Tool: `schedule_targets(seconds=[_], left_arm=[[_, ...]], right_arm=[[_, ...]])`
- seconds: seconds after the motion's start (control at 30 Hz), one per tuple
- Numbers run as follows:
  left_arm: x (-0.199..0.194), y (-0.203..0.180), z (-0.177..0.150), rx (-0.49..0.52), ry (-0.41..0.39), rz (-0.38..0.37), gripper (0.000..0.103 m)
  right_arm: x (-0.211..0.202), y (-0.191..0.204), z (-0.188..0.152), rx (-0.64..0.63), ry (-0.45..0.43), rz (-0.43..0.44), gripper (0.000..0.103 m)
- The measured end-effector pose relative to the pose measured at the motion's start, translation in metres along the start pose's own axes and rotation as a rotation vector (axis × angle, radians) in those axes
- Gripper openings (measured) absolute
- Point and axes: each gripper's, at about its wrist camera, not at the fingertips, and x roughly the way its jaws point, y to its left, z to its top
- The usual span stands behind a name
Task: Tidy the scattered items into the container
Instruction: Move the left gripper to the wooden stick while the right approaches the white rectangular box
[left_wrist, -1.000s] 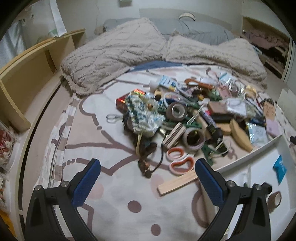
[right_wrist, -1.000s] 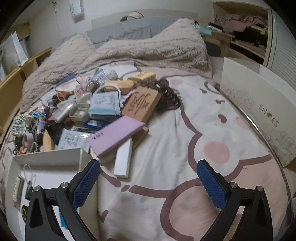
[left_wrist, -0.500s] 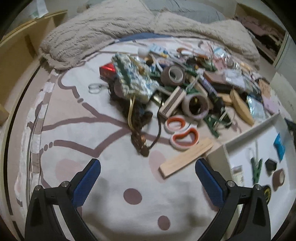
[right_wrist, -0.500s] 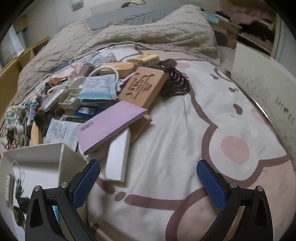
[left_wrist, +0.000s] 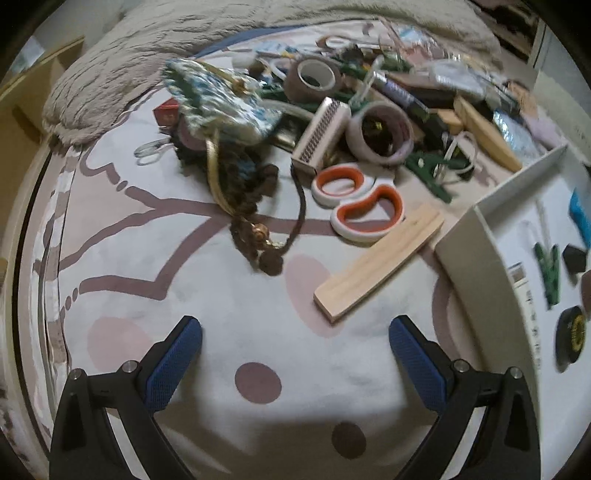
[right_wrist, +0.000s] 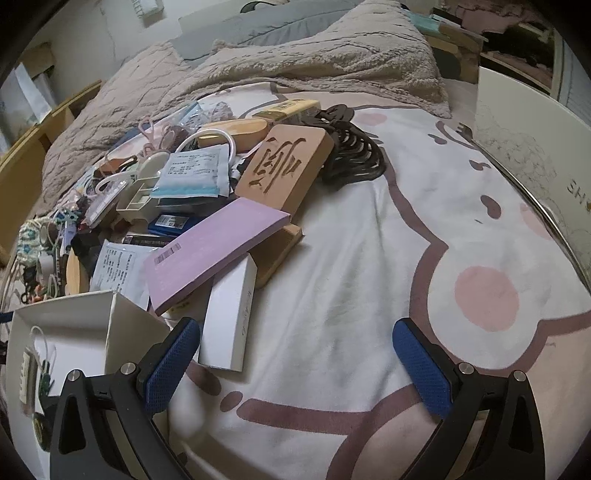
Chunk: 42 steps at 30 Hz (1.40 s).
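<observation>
A heap of small items lies on the patterned bedsheet. In the left wrist view a light wooden slat (left_wrist: 380, 261) lies nearest, with orange-handled scissors (left_wrist: 360, 205) and a dark braided cord (left_wrist: 255, 221) behind it, then tape rolls (left_wrist: 380, 133). My left gripper (left_wrist: 295, 360) hovers open just short of the slat, holding nothing. The white container (left_wrist: 476, 258) sits at right with several small items inside. In the right wrist view my right gripper (right_wrist: 295, 360) is open and empty, close to a white slim box (right_wrist: 231, 314) and a purple book (right_wrist: 210, 251); the container (right_wrist: 122, 332) is at lower left.
A carved wooden board (right_wrist: 284, 166) and a black coiled object (right_wrist: 349, 155) lie behind the book. A beige fuzzy blanket (right_wrist: 295, 59) bunches at the head of the bed. A white shoe box (right_wrist: 535, 155) stands along the right edge. Wooden shelving (left_wrist: 22, 110) runs left.
Both grippers have moved forward and down toward the heap; the slat and scissors, and the white box and purple book, now loom larger. Both stay open.
</observation>
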Motion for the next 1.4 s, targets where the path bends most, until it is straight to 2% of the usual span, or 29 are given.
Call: schedule_targets(seconds=[0.17, 0.27, 0.37, 0.67, 0.77, 0.93, 1.1, 1.4], left_arm=[[0.005, 0.0, 0.006, -0.016, -0.012, 0.017, 0.103], [0.008, 0.001, 0.013, -0.034, -0.021, 0.052, 0.103], [0.013, 0.002, 0.019, -0.062, -0.014, 0.071, 0.103], [0.019, 0.014, 0.031, -0.139, -0.018, 0.113, 0.103], [0.022, 0.024, 0.036, -0.199, -0.018, 0.141, 0.103], [0.026, 0.054, 0.046, -0.359, -0.003, 0.198, 0.103], [0.024, 0.061, 0.045, -0.376, 0.009, 0.166, 0.103], [0.011, 0.041, 0.047, -0.316, -0.008, -0.043, 0.103]], right_arm=[[-0.002, -0.002, 0.004, -0.065, 0.018, -0.001, 0.103], [-0.002, -0.007, 0.002, -0.125, 0.01, -0.079, 0.103], [0.005, -0.016, -0.003, -0.109, 0.034, -0.08, 0.103], [0.011, -0.014, -0.008, -0.132, 0.012, -0.094, 0.103], [0.012, -0.015, -0.01, -0.128, 0.007, -0.092, 0.103], [0.014, -0.012, -0.01, -0.135, 0.002, -0.104, 0.103], [0.013, -0.012, -0.011, -0.134, -0.003, -0.103, 0.103], [0.015, -0.012, -0.01, -0.132, -0.005, -0.1, 0.103]])
